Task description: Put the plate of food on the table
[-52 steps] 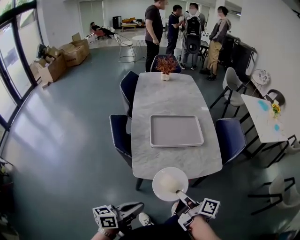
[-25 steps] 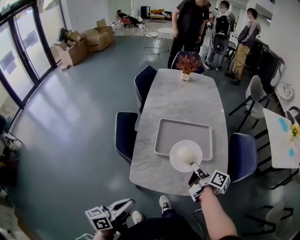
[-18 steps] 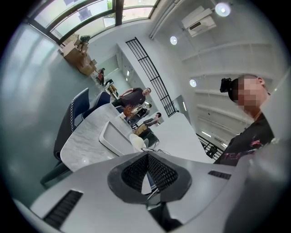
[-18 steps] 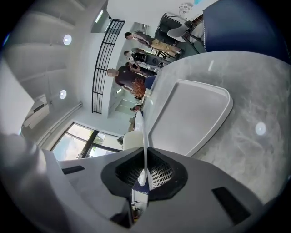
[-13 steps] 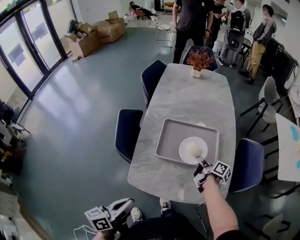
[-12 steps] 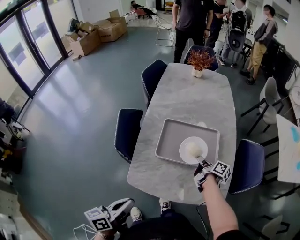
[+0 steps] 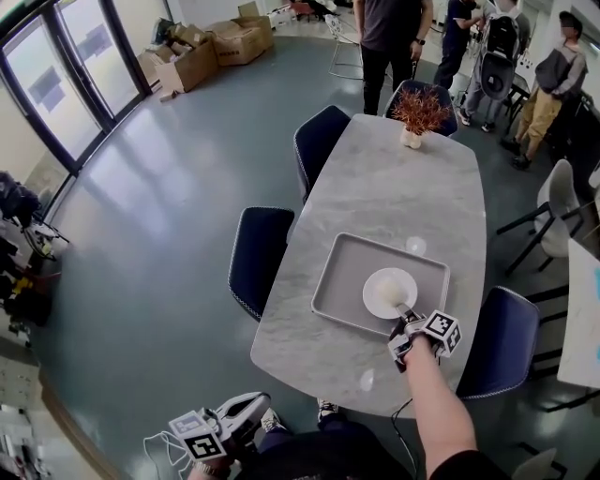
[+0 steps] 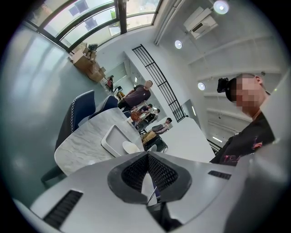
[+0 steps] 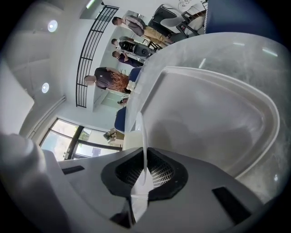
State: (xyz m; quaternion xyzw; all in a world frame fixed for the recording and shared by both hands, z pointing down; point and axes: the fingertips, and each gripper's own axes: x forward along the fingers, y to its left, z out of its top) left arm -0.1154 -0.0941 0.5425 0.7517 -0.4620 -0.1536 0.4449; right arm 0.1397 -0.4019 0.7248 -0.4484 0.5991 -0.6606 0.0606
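A white round plate (image 7: 389, 292) with a pale mound of food on it hangs over the right half of a grey rectangular tray (image 7: 342, 277) on the long marble table (image 7: 403, 187). My right gripper (image 7: 405, 314) is shut on the plate's near rim. In the right gripper view the plate's edge (image 9: 143, 136) runs as a thin white line into the jaws of the right gripper (image 9: 145, 175), with the tray (image 9: 204, 113) beside it. Whether the plate touches the tray I cannot tell. My left gripper (image 7: 258, 405) hangs low by my legs, off the table. The left gripper (image 8: 148, 164) is shut on nothing.
Dark blue chairs stand at the table's left side (image 7: 258, 253) and right side (image 7: 502, 337). A potted dried plant (image 7: 417, 112) sits at the table's far end. Several people (image 7: 389, 28) stand beyond it. Cardboard boxes (image 7: 216, 42) lie at the far left.
The right gripper has carried the plate from in front of the table's near edge out over the tray. The view has come closer to the table. The left gripper stays low.
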